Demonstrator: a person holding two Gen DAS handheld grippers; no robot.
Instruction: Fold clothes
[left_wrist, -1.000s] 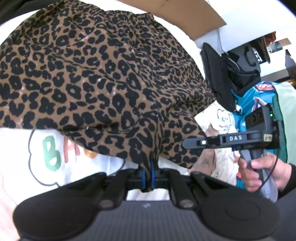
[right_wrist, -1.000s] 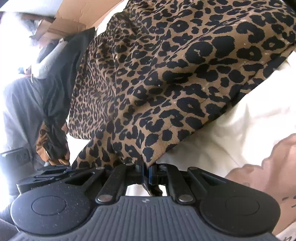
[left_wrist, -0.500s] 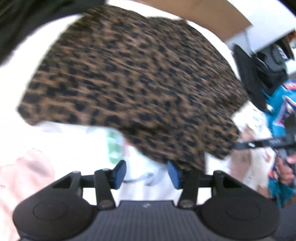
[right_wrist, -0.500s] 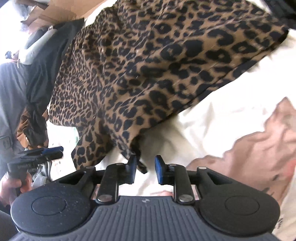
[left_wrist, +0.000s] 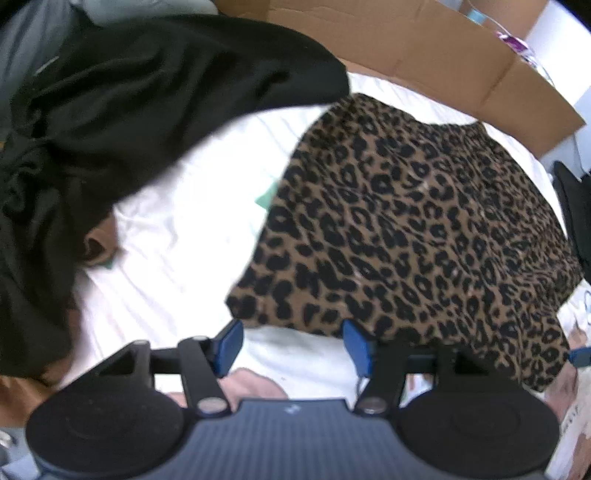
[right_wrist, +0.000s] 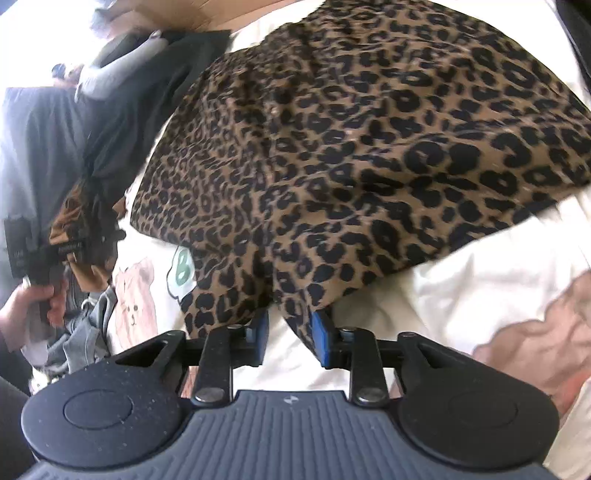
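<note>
On the white printed cloth (left_wrist: 177, 236) that covers the surface, we are looking at a brown, black-spotted leopard-print garment (left_wrist: 417, 229) lying spread and rumpled, its near edge just ahead of both tools. We are holding the left gripper (left_wrist: 291, 347) above that edge, its jaws opening, the blue pads (left_wrist: 227, 345) standing wide apart with only white cloth showing between them; the right-hand pad is sitting at the garment's hem. We are holding the right gripper (right_wrist: 288, 334) at a drooping corner of the same garment (right_wrist: 369, 147), its jaws opening too; a tip of the fabric is hanging between the blue pads (right_wrist: 321, 339), and we cannot tell whether it is touching either one. A black garment (left_wrist: 110, 129) is lying heaped to the left, partly over the white cloth. A brown cardboard box (left_wrist: 424, 48) is standing behind the leopard print. In the right wrist view, a hand (right_wrist: 26, 314) is gripping the left tool's handle at the far left.
</note>
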